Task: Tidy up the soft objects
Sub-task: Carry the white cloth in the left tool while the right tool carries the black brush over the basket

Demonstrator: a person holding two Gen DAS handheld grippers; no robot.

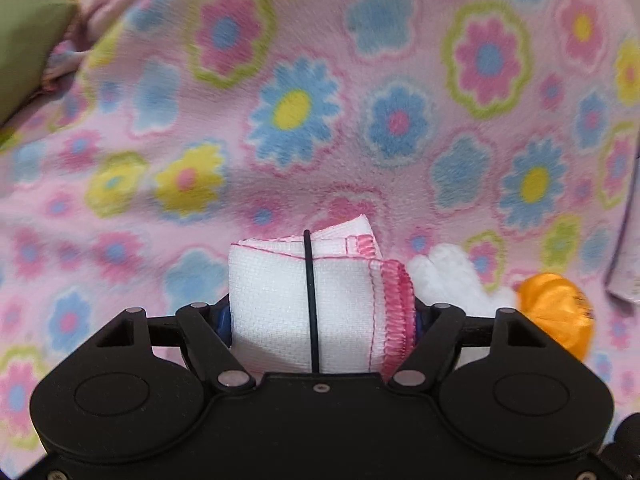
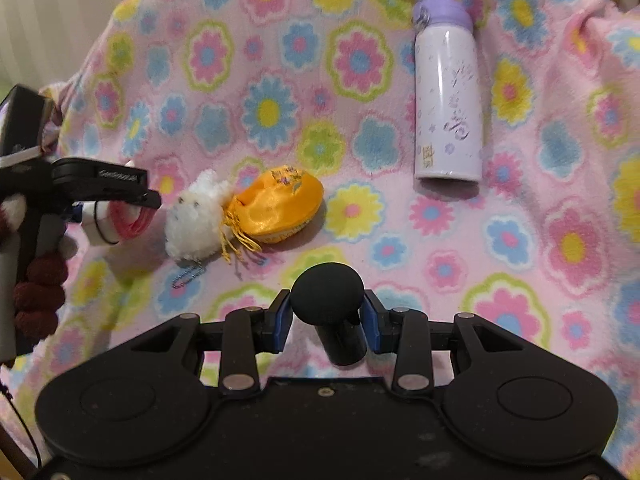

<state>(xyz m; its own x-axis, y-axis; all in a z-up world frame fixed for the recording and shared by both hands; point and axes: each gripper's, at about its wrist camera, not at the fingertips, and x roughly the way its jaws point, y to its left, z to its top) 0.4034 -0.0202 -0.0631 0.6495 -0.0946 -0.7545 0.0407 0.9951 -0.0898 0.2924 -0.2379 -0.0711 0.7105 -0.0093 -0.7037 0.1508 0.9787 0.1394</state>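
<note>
White folded cloth with pink stitched edge [image 1: 304, 300] sits clamped in the left gripper [image 1: 320, 320] fingers, ready to carry; right gripper [image 2: 326, 320] fingers grip a black round-headed tool [image 2: 328, 300].

Looks like a home, prob. a bed or sofa. A soft pink blanket w/ flowers [image 2: 280, 92] covers it all. A green pillow [image 1: 24, 40] sits at 10 o'clock. A purple drink bottle [image 2: 448, 92] lies at 1 o'clock.

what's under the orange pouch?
The flowered blanket lies under the orange pouch; the white plush toy touches its tied end. Anything beneath the blanket is covered.
</note>
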